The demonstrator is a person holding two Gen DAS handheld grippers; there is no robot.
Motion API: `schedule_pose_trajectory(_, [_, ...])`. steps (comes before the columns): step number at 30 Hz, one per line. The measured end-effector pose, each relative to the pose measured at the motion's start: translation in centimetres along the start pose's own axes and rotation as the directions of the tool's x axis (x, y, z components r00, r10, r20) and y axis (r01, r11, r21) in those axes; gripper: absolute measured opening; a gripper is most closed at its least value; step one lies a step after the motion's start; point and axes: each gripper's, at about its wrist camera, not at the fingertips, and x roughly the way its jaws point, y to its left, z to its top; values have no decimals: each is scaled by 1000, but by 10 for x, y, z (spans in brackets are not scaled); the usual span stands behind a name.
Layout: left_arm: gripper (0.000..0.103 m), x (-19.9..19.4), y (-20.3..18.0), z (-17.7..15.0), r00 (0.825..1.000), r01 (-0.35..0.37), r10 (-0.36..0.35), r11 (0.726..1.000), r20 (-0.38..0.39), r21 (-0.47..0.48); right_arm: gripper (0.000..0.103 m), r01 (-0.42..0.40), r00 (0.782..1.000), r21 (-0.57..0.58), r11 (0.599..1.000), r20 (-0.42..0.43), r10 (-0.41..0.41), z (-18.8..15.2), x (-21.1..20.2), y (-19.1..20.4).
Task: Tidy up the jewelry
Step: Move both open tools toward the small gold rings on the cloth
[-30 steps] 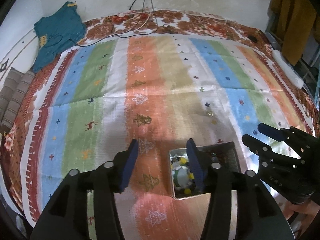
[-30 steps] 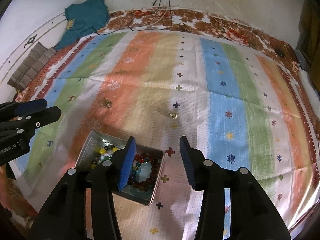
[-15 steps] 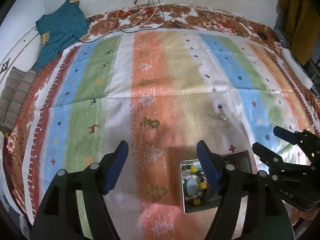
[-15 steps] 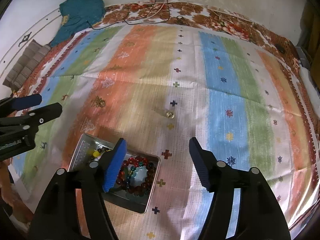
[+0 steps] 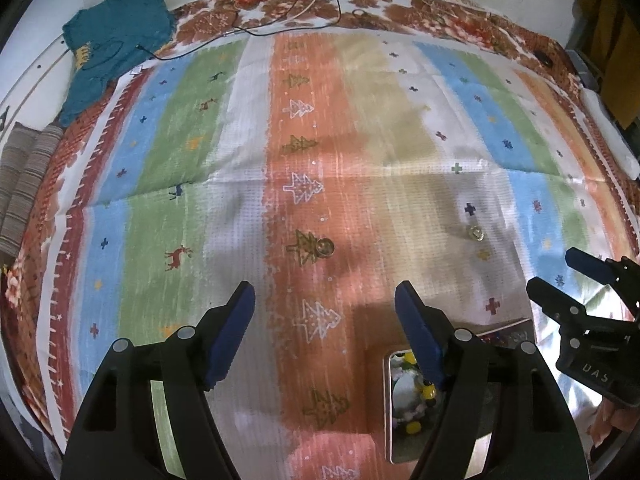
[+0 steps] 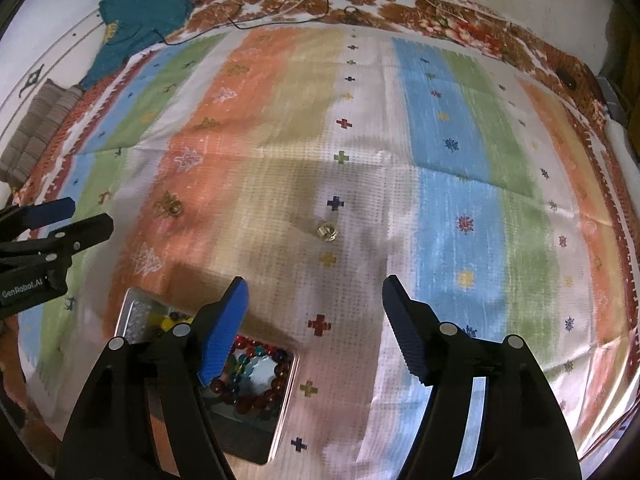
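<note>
- Across the whole frame lies the bed, under a striped cloth (image 5: 360,152); a teal shirt (image 5: 116,36) sits in the upper left corner, with cables (image 5: 304,12) at the top edge.
- At the bottom of the left view, the left tool (image 5: 324,336) has its fingers wide apart and empty. A second ago they framed the tin; since then both tools have drawn back and spread wider, so I judge the last drop is done and a new pick is being lined up.
- The right tool (image 6: 314,328) is likewise spread wide and holds nothing.
- The tin (image 6: 286,396) lies at lower left of the right view, partly behind the left finger, holding a dark red bead bracelet (image 6: 256,396) and mixed yellow and green beads.
- Two small rings remain loose on the cloth: a pale shiny one (image 6: 327,231) at centre of the right view, ahead of the right tool, and a darker one (image 5: 325,247) on an orange stripe, ahead of the left tool.
</note>
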Motion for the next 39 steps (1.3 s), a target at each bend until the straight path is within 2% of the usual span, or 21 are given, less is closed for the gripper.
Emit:
schedule_pose_trajectory(13, [72,44,-4,10,995,-53,56,998,-77,47,69,34,997,-16,999,-66,-35,12,34,-2])
schedule_pose_trajectory(32, [69,84,-4,22,987,-51,61,996,-151,71,69,64,986,-31,997,-150,-68,28,83,-1])
schedule_pose_trajectory(37, [57,96,-1,27,984,-52,63,996,-170,71,69,67,986,-35,997,-151,-71,35,92,-1])
schedule_pose_trajectory(39, [57,101,-1,29,983,-52,65,996,-175,78,68,65,986,-32,997,-152,-69,37,96,-3])
